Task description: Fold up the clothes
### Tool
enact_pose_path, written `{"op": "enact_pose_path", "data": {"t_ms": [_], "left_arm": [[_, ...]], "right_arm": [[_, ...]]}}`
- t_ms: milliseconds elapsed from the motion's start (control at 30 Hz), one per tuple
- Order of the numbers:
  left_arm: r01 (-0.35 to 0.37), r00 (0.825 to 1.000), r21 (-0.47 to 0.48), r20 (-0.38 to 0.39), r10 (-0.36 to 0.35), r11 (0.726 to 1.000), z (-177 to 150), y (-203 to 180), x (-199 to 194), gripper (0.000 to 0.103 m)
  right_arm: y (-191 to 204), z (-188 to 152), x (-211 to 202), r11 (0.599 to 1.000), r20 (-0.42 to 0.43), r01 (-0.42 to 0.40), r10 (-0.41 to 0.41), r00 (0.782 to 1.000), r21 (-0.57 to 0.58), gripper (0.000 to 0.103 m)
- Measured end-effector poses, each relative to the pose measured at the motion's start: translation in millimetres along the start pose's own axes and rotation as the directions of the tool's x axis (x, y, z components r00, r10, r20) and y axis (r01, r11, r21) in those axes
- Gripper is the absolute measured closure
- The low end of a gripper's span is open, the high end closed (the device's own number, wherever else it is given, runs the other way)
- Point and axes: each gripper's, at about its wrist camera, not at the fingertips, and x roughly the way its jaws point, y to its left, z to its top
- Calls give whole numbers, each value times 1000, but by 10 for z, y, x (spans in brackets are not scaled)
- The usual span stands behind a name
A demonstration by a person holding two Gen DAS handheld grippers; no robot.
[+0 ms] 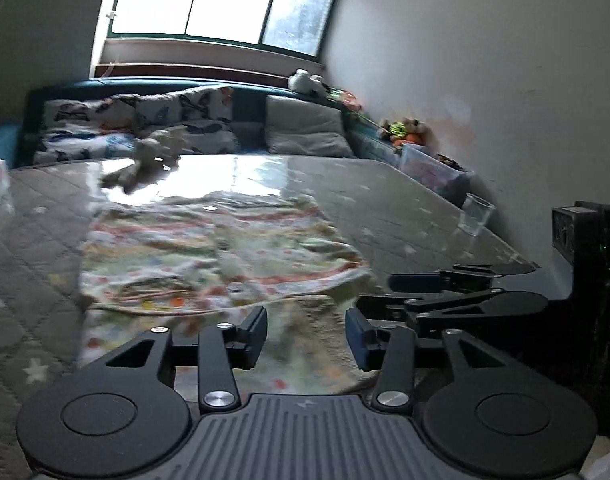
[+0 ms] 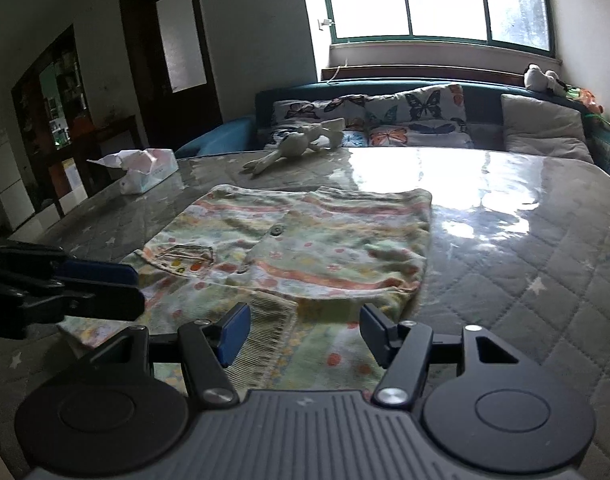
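The pale green, floral-printed cotton garment [image 2: 289,248] with orange stripes lies flat on the grey quilted bed [image 2: 525,272], partly folded: an upper layer is doubled over a lower one whose ribbed hem edge [image 2: 265,332] reaches nearest the cameras. Its long axis seems to run away from the fingers toward the window, though the left view is blurred. The right gripper [image 2: 305,332] hovers over the near hem edge, its fingers released with cloth beneath but nothing pinched. The left gripper [image 1: 307,336] sits just beside it at the same near end, fingers likewise parted and empty. Both are about equally close, so the near edge, just ahead and below, looks like the likely next grasp
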Motion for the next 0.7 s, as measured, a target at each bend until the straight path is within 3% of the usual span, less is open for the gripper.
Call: {"op": "enact_pose_path", "data": {"t_ms": [133, 233, 400, 500, 533, 567, 700], "left_arm": [[-98, 995, -26, 8, 98, 995, -25, 257, -83, 55], [-199, 980, -48, 0, 199, 979, -67, 466, -113, 56], [-281, 960, -95, -28, 280, 955, -150, 739, -142, 56], [-303, 953, -91, -44, 301, 949, -193, 799, -126, 57], [-310, 951, -87, -49, 307, 947, -204, 809, -112, 57], [-314, 949, -83, -53, 310, 946, -208, 808, -86, 57], [-330, 943, -66, -72, 326, 942, -232, 820, 12, 58]], "right_arm": [[66, 15, 105, 1000, -26, -31, 31, 999, 5, 50], [110, 15, 223, 999, -47, -41, 41, 998, 1, 53], [119, -20, 432, 999, -88, -41, 43, 995, 20, 57], [111, -44, 480, 999, -98, -41, 44, 994, 32, 67], [114, -43, 481, 998, -98, -44, 47, 994, 34, 80], [125, -38, 478, 999, -97, -39, 42, 994, 30, 86], [184, 14, 415, 1000, -70, -5, 4, 998, -7, 95]]}}
